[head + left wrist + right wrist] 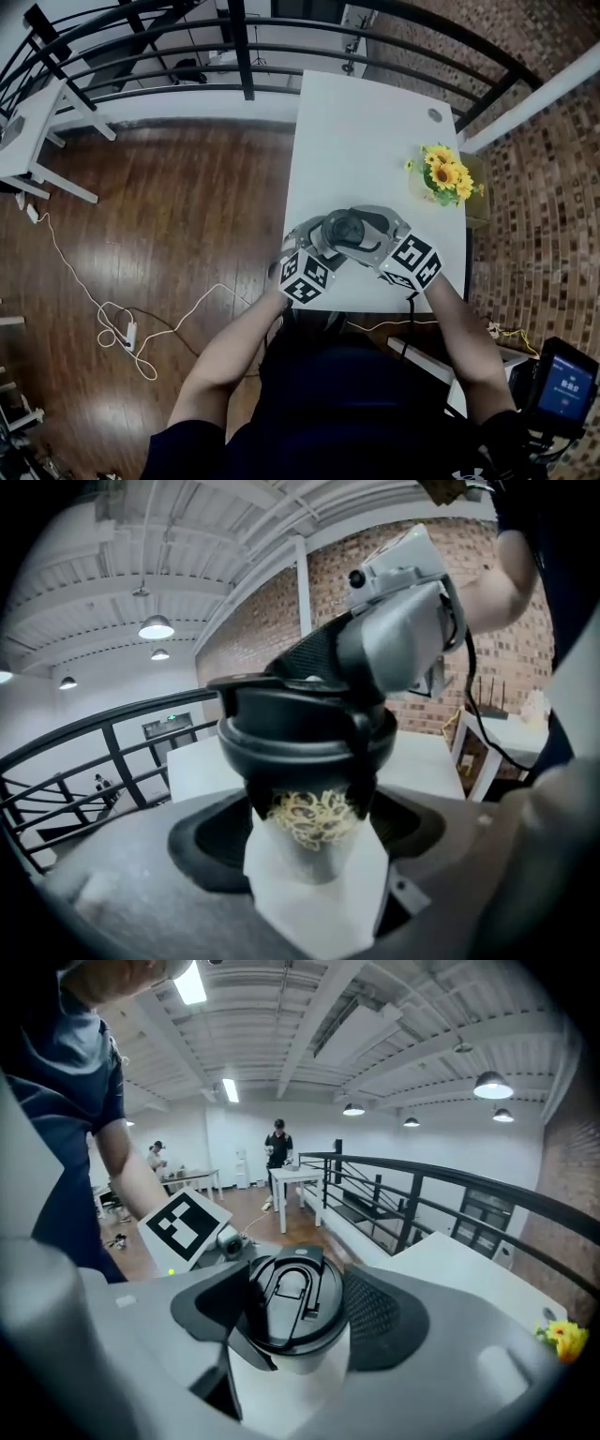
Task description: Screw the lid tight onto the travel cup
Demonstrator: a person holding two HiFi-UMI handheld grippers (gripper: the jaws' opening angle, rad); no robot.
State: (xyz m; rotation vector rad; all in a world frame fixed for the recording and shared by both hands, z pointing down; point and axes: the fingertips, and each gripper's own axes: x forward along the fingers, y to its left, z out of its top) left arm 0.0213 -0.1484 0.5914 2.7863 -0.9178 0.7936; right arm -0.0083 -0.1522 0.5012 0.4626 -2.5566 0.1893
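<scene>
Over the near end of the white table, both grippers hold the travel cup. Its black lid faces up at me in the head view. My left gripper is shut on the cup's pale body, which bears a gold pattern just under the lid. My right gripper comes in from the other side, and its dark pads sit against the rim of the lid. The lid sits on the cup's mouth. The cup's base is hidden.
A small pot of sunflowers stands at the table's right edge. A black railing runs behind the table. A white cable lies on the wooden floor to the left, and another white table stands far left.
</scene>
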